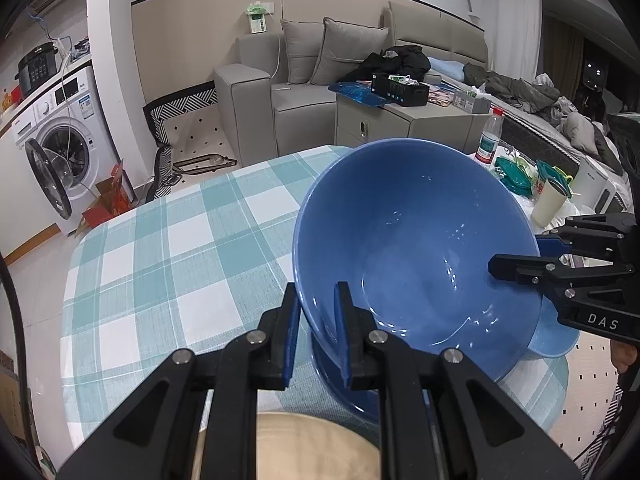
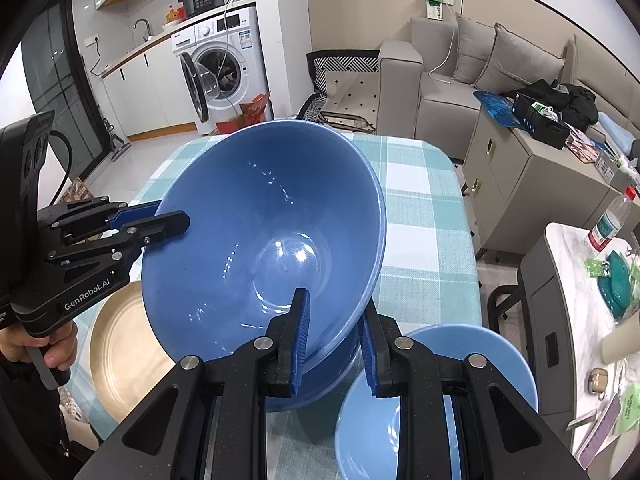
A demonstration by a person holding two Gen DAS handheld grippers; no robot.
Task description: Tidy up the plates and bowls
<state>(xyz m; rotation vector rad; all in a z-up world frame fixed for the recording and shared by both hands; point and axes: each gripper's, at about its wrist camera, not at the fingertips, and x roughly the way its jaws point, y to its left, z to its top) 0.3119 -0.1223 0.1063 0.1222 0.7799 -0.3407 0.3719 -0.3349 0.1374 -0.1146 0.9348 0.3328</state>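
Teal-and-white checked tablecloth over a table, grey sofa and washing machine behind. Clamped the large blue bowl by its rim on two opposite sides: left gripper pinched tight onto one edge, right gripper set a little wider but closed on the other. Held the bowl tilted directly over a darker blue dish on the cloth; touching or not, could not tell. Light blue bowl just beside, gold plate on the other side. Judged as nesting under way. Best done by levelling the bowl, centring it over the darker dish, lowering both sides together, and letting go only once seated.
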